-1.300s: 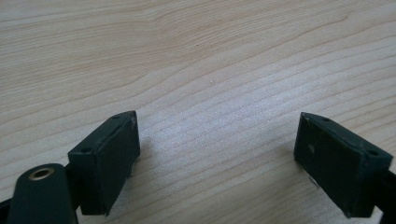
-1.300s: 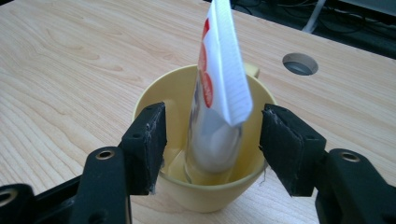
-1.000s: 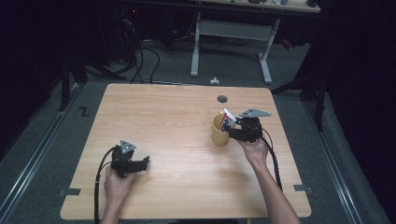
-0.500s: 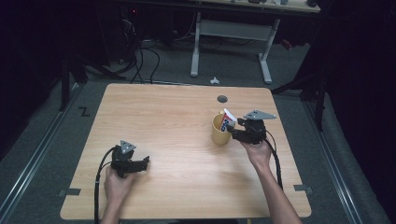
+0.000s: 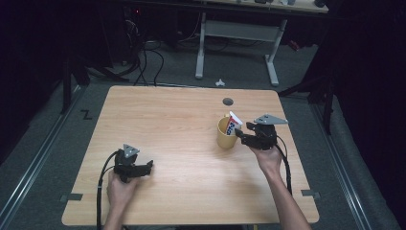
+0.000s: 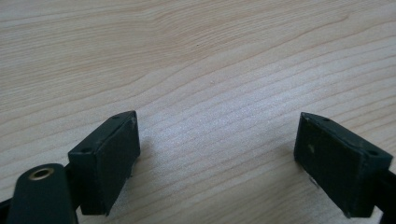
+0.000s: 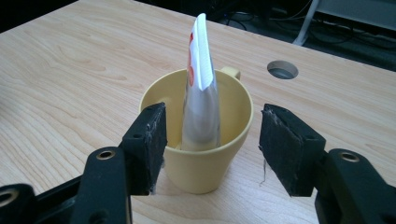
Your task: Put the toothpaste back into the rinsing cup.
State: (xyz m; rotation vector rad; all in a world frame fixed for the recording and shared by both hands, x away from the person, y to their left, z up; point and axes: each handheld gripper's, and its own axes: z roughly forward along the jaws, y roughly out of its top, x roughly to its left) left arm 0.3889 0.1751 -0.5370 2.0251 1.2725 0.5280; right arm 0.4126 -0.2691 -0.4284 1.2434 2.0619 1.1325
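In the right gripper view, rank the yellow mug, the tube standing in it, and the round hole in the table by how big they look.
1. Yellow mug
2. Tube
3. Table hole, though it lies farther from the camera.

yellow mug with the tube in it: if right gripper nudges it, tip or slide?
Probably slides: the yellow mug looks squat and sits flat on smooth wooden table. The tube stands tall and leans on the rim, so it may shift or rattle. The right gripper fingers are open at the near wall.
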